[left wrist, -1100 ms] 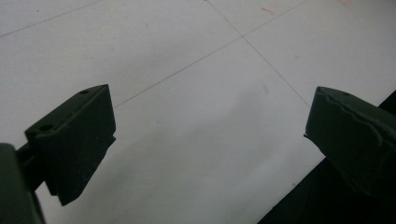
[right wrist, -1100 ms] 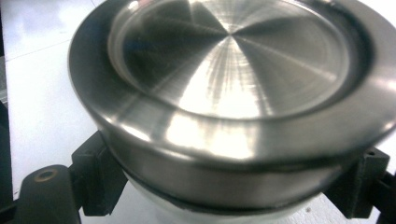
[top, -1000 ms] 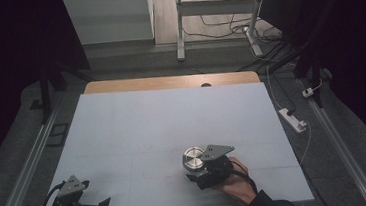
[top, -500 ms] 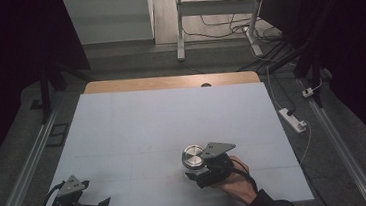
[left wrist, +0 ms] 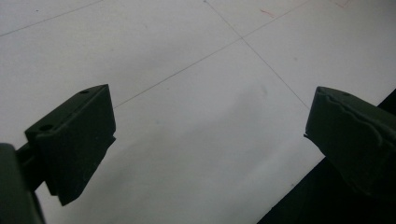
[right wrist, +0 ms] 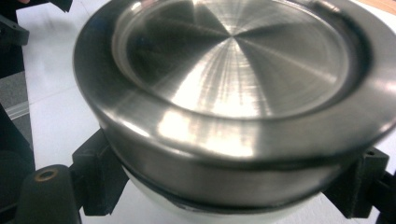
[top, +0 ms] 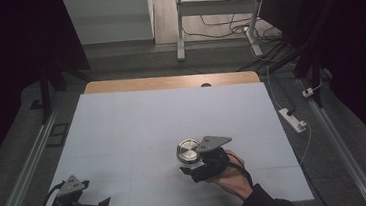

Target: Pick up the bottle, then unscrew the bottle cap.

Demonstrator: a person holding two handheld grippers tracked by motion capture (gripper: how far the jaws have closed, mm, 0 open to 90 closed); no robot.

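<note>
A round canister with a brushed-steel lid (top: 188, 150) (right wrist: 233, 88) hangs a little above the white table (top: 162, 115), right of the middle and toward the front. My right gripper (top: 190, 163) (right wrist: 224, 198) is shut on it, with one black finger (right wrist: 95, 177) on each side of its body just under the lid. Below the steel band the canister's body looks white. At the front left corner my left gripper (top: 99, 204) (left wrist: 205, 140) stands open, low over the bare table top near the front edge, with nothing between its jaws.
A wooden strip (top: 169, 82) runs along the table's far edge. A white power strip (top: 293, 119) and cables lie on the floor to the right. Metal rails (top: 31, 166) flank the table, and a desk frame (top: 179, 28) stands beyond it.
My right gripper has risen a little and shifted away from the person, carrying the canister. The left gripper has stayed where it was.
</note>
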